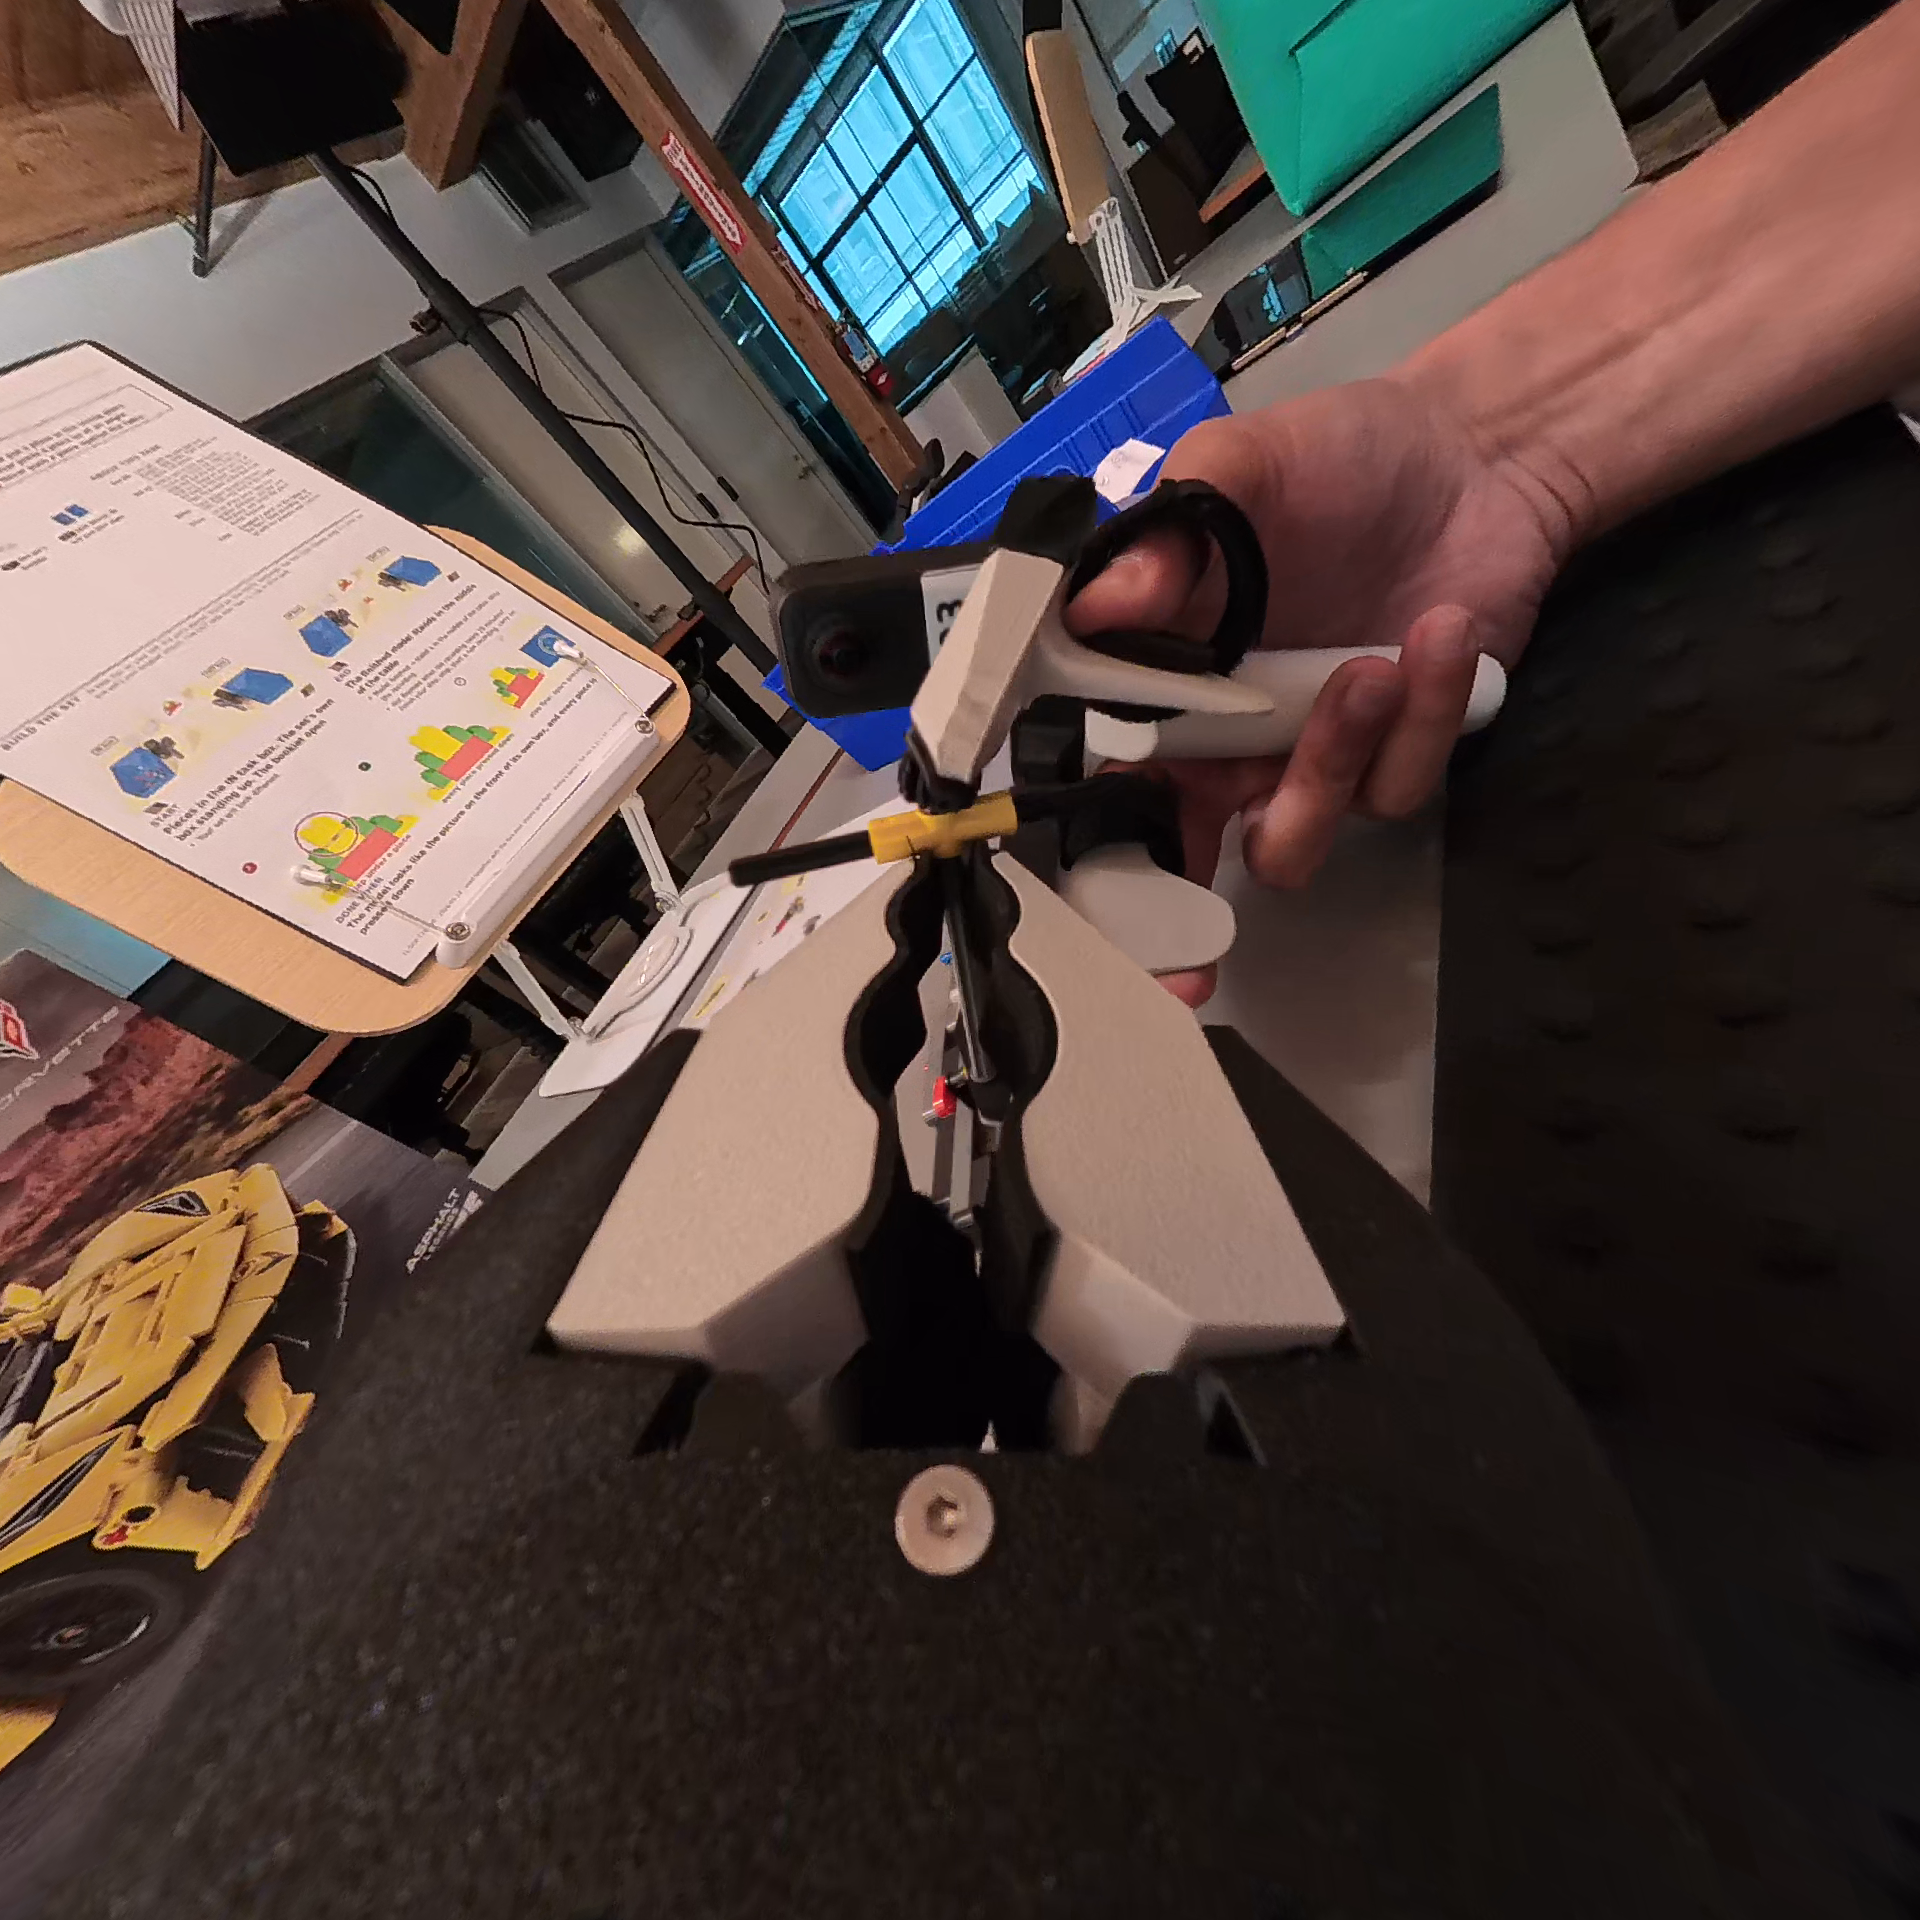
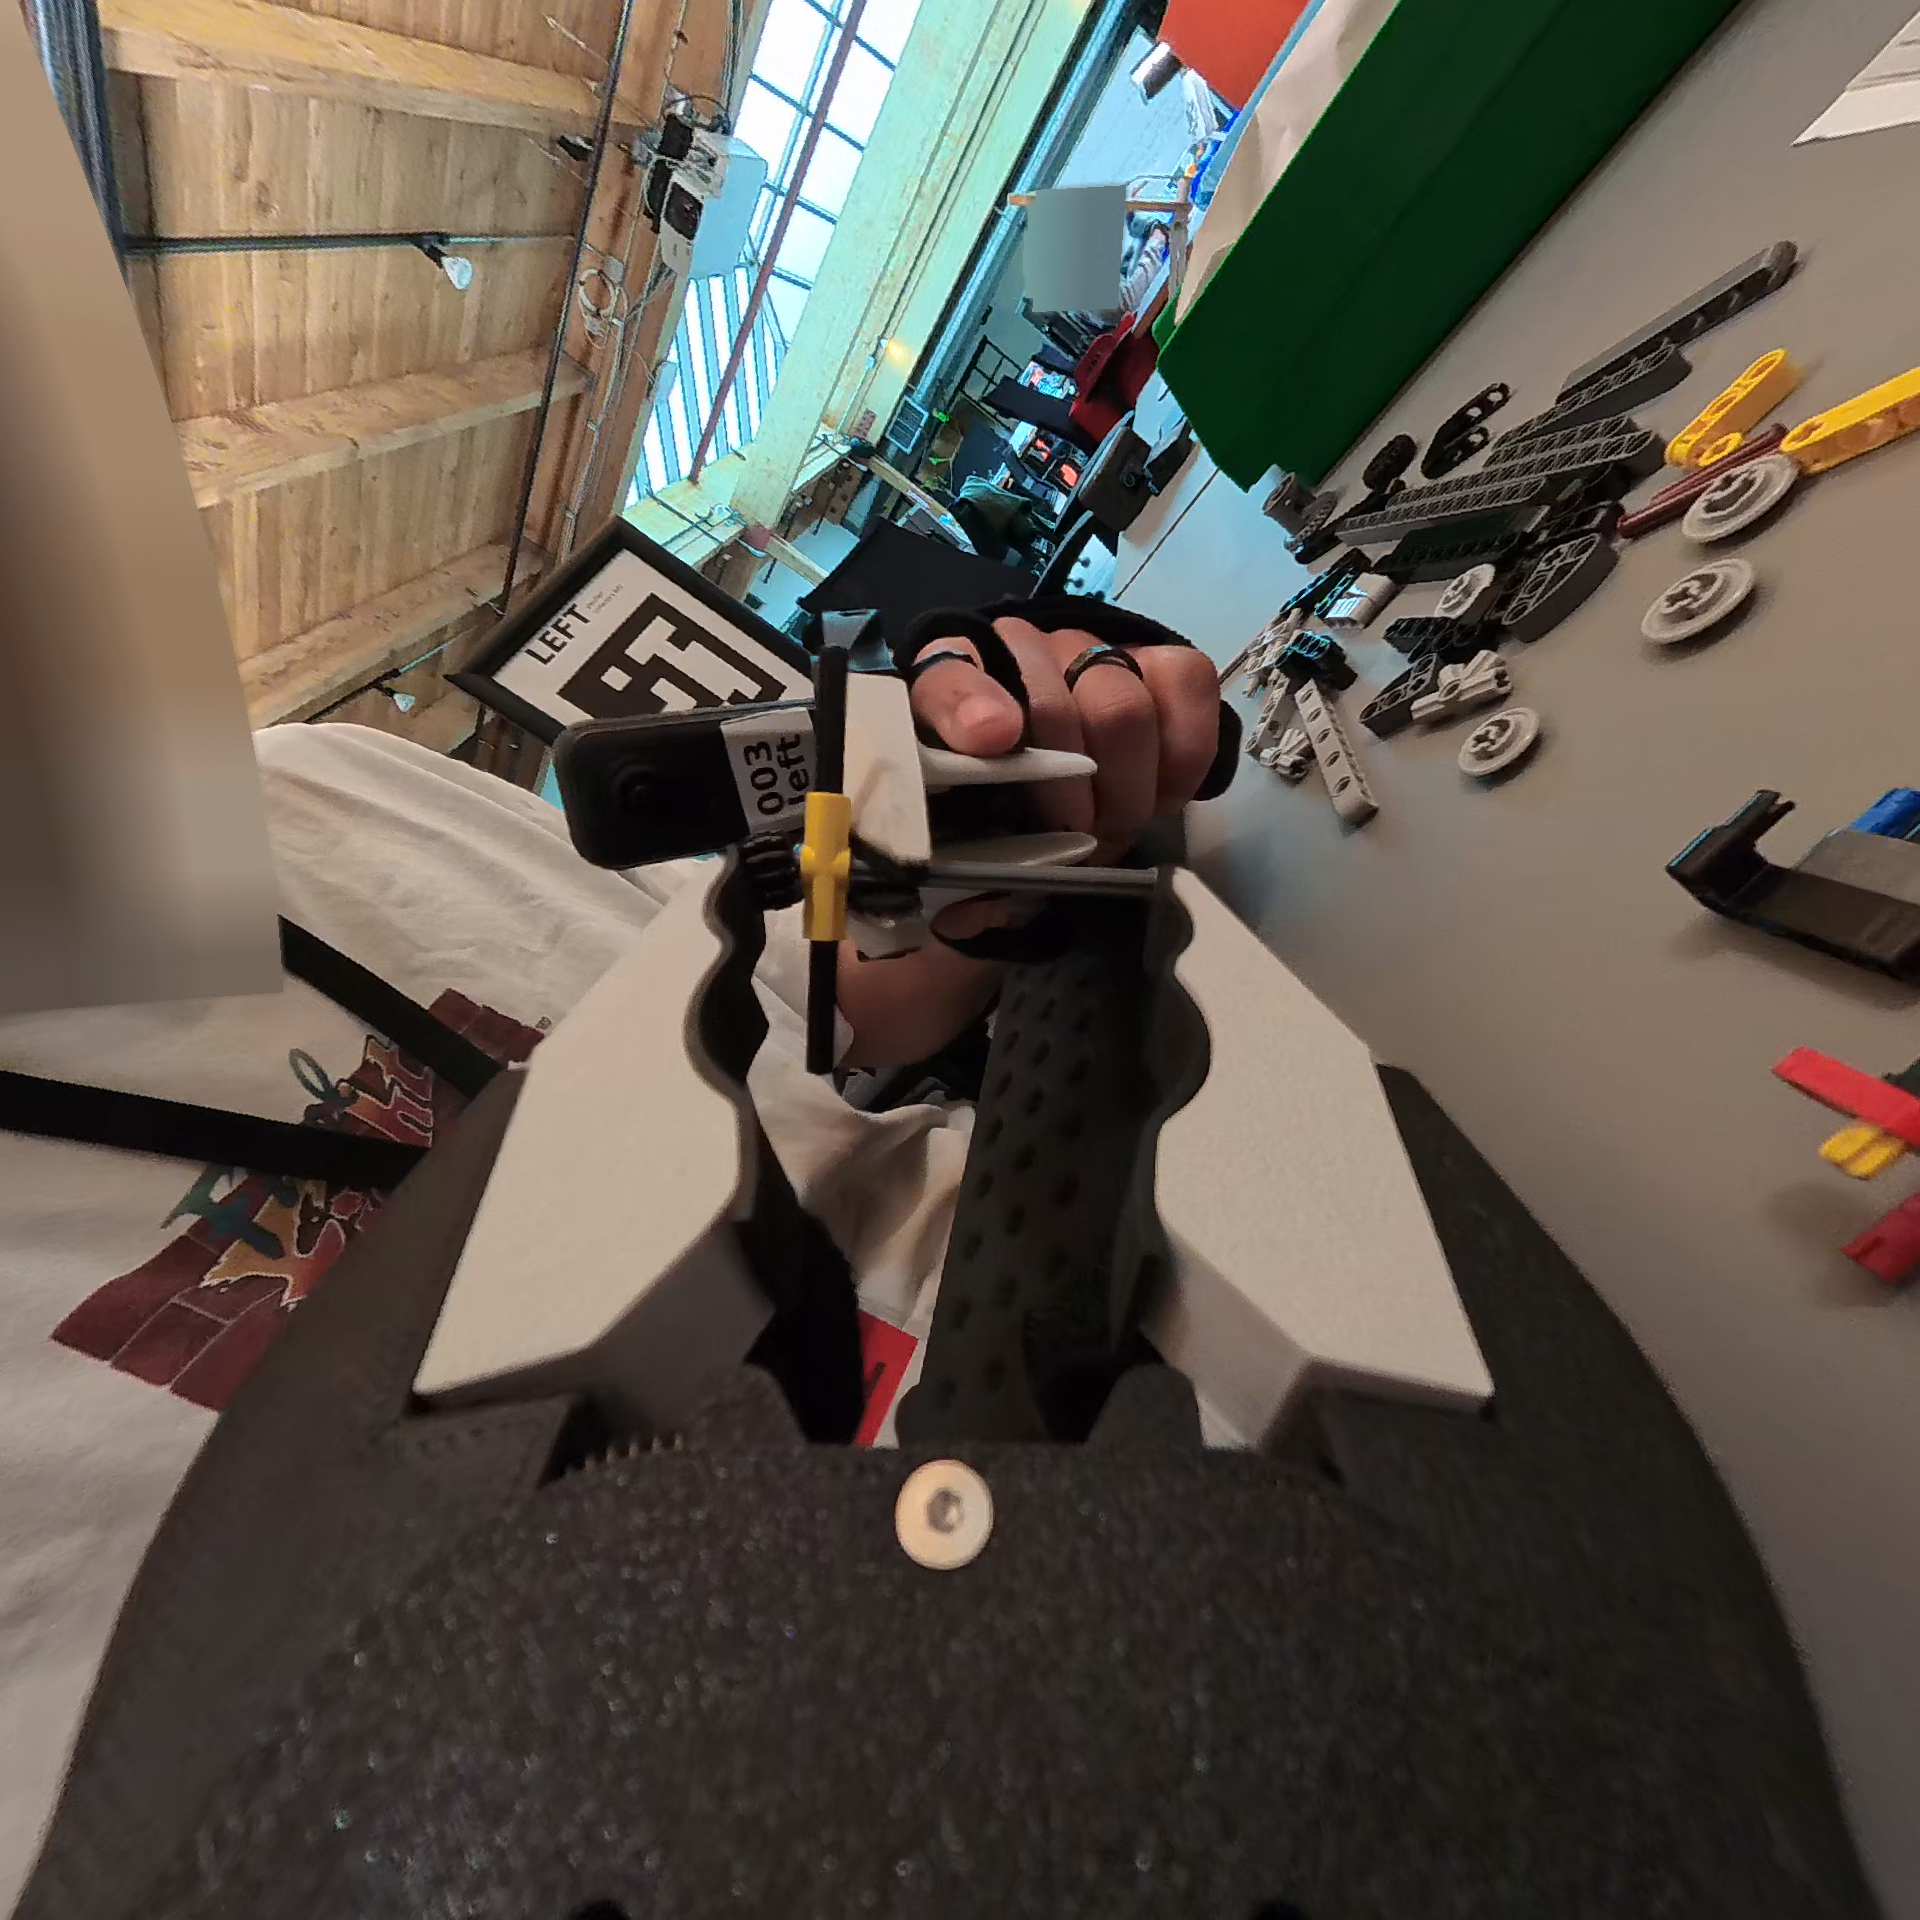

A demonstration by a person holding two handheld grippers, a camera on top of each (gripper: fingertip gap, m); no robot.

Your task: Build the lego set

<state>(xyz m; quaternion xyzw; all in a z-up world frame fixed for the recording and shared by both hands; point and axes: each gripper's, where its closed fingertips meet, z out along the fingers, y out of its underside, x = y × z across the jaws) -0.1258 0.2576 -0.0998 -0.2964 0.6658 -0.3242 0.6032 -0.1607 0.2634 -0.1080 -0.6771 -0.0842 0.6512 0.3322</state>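
Observation:
My left gripper (image 1: 961, 883) is shut on a thin axle (image 1: 975, 997) that runs back between its fingers. At the axle's tip sits a yellow cross connector (image 1: 935, 831) with a black axle (image 1: 800, 857) through it crosswise. The right wrist view shows the same yellow connector (image 2: 826, 868), the black cross axle (image 2: 821, 997), the grey axle (image 2: 1039, 879) and a small black gear (image 2: 769, 873). My right gripper (image 2: 945, 883) is open, its jaws wide apart on either side of the left gripper's tip. Its left fingertip (image 2: 727, 904) is next to the gear.
Several loose grey, black and yellow pieces (image 2: 1455, 540) lie on the grey table (image 2: 1558, 1039), with red and yellow pieces (image 2: 1860, 1143) and a green bin (image 2: 1403, 260). An instruction sheet on a stand (image 1: 312, 644), the set's box (image 1: 135, 1403) and a blue bin (image 1: 1039, 468) stand nearby. The grippers are tip to tip, or close to it.

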